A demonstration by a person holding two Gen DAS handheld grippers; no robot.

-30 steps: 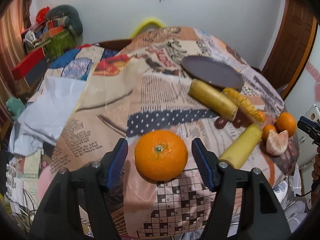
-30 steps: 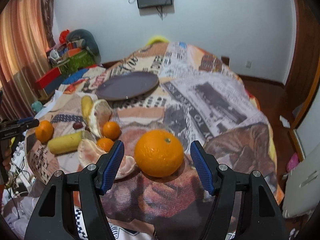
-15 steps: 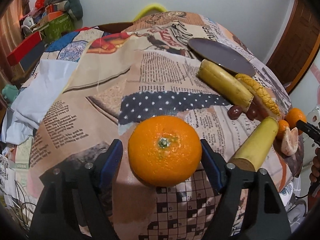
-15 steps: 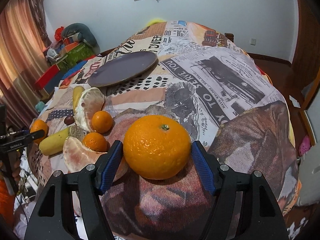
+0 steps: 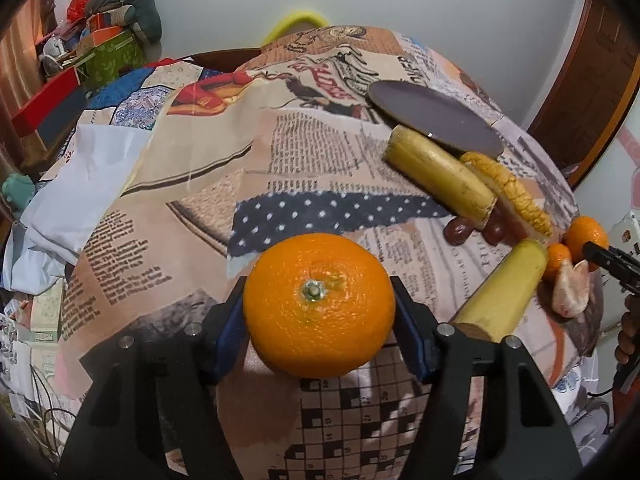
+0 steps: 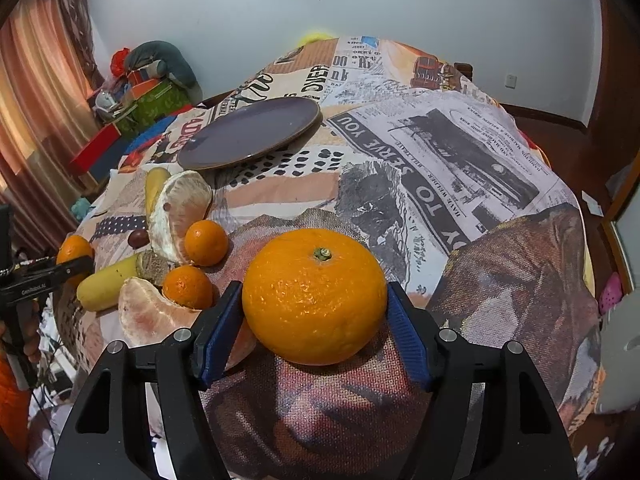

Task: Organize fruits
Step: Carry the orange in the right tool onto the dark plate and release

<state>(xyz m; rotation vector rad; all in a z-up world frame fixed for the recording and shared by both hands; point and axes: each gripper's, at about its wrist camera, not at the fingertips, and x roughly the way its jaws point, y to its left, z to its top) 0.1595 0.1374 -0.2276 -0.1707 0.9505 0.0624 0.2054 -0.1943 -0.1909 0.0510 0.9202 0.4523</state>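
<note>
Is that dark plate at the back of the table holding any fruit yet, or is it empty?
Empty. The dark plate shows a bare surface in both views; the bananas, oranges and peeled segments all lie on the patterned cloth beside it.

Readable stuff is mostly on the newspaper-print tablecloth [image 6: 460, 152]: right of the dark plate [image 6: 252, 132] a black banner reads "TO SERVE YOU", upside down. Behind the plate, "OVER". The other gripper's [image 6: 76, 266] arm says something like "GenRobot.AI".
</note>
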